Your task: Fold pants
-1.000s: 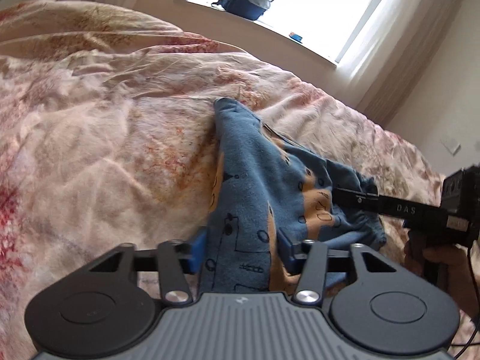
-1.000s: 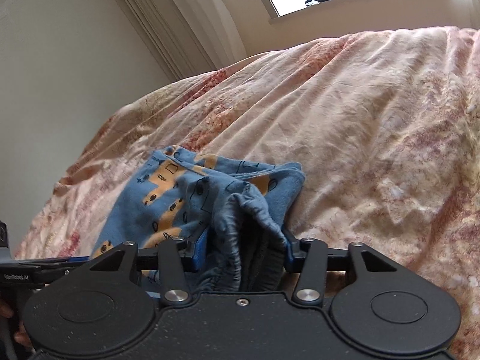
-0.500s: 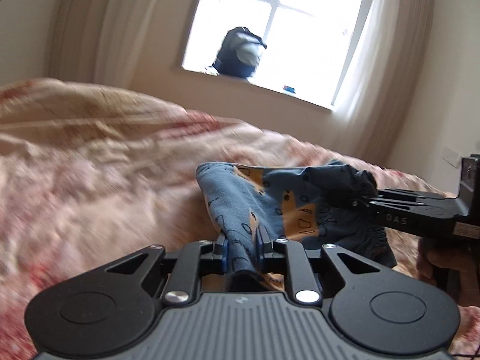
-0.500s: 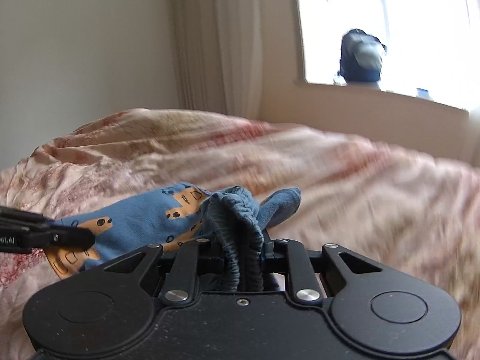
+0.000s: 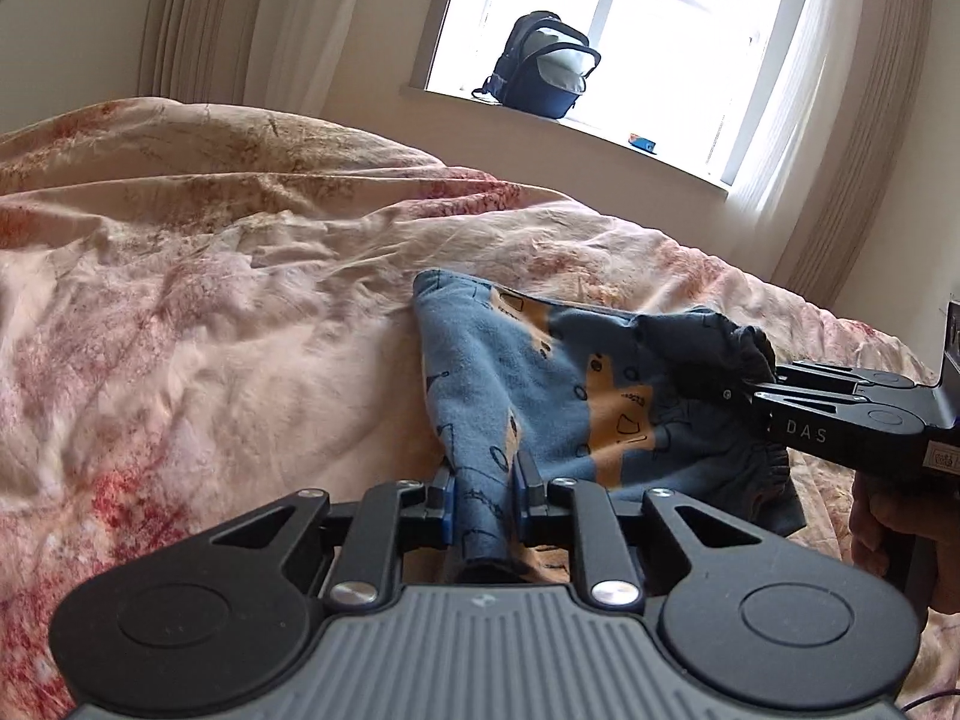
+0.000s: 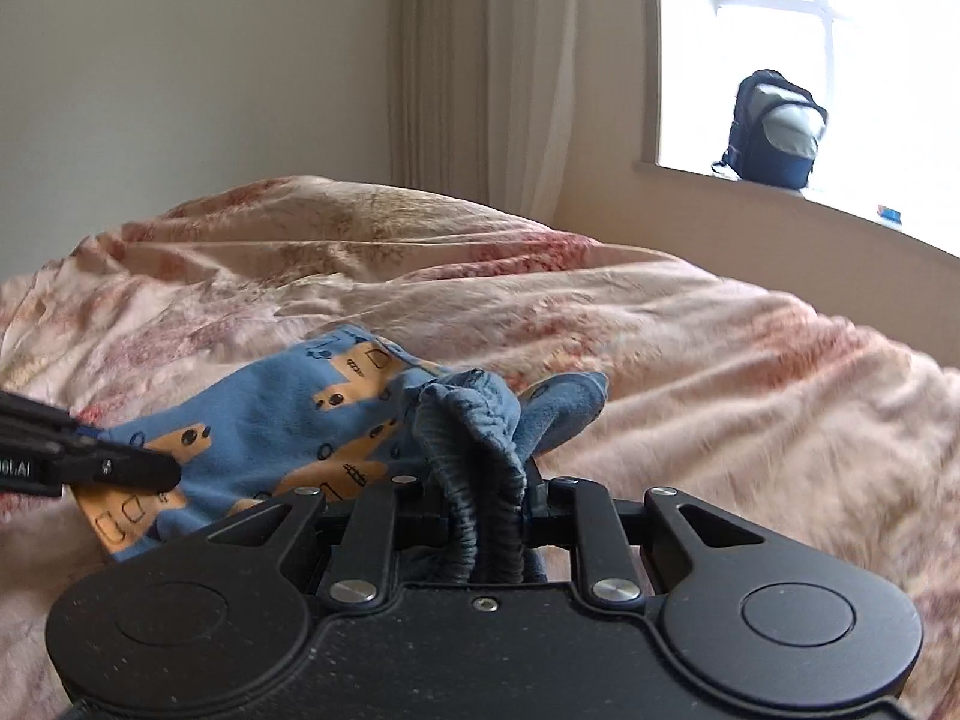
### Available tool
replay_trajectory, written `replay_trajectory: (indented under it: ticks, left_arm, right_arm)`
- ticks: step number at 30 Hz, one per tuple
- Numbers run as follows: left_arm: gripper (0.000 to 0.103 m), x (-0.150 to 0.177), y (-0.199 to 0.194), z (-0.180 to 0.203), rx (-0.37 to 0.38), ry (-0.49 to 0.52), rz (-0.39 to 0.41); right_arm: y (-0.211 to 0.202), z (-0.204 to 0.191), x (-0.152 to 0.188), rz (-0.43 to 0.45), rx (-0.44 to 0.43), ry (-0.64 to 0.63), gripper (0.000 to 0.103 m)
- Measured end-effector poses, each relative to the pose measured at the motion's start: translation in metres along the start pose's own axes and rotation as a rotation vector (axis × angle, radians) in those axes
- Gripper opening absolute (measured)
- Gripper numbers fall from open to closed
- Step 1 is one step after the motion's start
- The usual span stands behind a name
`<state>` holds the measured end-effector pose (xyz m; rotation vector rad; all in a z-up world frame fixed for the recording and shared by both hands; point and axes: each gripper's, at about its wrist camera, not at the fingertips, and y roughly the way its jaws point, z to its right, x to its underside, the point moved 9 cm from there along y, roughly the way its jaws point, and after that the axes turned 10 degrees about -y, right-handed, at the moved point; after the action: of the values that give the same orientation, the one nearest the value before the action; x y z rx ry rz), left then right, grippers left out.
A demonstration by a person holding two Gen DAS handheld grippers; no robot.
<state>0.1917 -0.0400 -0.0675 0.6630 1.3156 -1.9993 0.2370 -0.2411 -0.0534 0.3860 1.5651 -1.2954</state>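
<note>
Blue pants (image 5: 558, 396) w/ orange print, bunched, held up off the floral bedcover (image 5: 210, 330), mid-bed, well in from its edges. L gripper (image 5: 485, 495) pinched tight on a narrow fold of fabric. R gripper (image 6: 487, 495) clamped on gathered elastic waistband; same gripper seen in left view at right edge (image 5: 750, 384), fingers pressed on cloth. Cloth stretched between the two. Backpack (image 5: 543, 75) on windowsill (image 5: 600, 132) beyond far edge of bed. Curtains (image 6: 480, 78) beside window.
</note>
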Motion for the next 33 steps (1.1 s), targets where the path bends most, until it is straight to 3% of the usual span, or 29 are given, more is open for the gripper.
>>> replay_trajectory:
  ticks: [3,5,6,7,9,12,15,25,33]
  left_arm:
    - [0.031,0.001,-0.001,-0.003,-0.030,-0.021,-0.024]
    - [0.056,-0.001,-0.006,-0.006,-0.054,-0.045,-0.021]
    - [0.073,-0.004,-0.010,-0.008,-0.069,-0.050,-0.009]
    - [0.080,-0.008,-0.016,-0.009,-0.081,-0.051,0.011]
    - [0.084,-0.014,-0.030,-0.008,-0.101,-0.040,0.056]
    - [0.101,-0.021,-0.051,-0.004,-0.121,-0.013,0.095]
    - [0.103,-0.022,-0.076,-0.001,-0.130,0.008,0.154]
    - [0.103,0.010,-0.137,-0.008,-0.167,0.047,0.182]
    - [0.103,0.035,-0.140,-0.022,-0.210,0.039,0.146]
  right_arm:
    - [-0.001,0.002,0.001,-0.009,-0.005,0.021,0.033]
    - [-0.007,0.003,0.001,0.007,0.011,0.038,0.046]
    - [-0.011,0.003,0.000,0.013,0.020,0.046,0.061]
    - [-0.015,0.002,-0.001,0.024,0.029,0.055,0.073]
    - [-0.029,-0.002,-0.004,0.050,0.046,0.065,0.078]
    - [-0.053,-0.013,-0.008,0.086,0.099,0.077,0.090]
    - [-0.082,-0.026,-0.012,0.134,0.137,0.103,0.101]
    - [-0.159,-0.081,0.000,0.159,0.252,0.091,0.102]
    - [-0.176,-0.106,0.016,0.158,0.249,0.102,0.102]
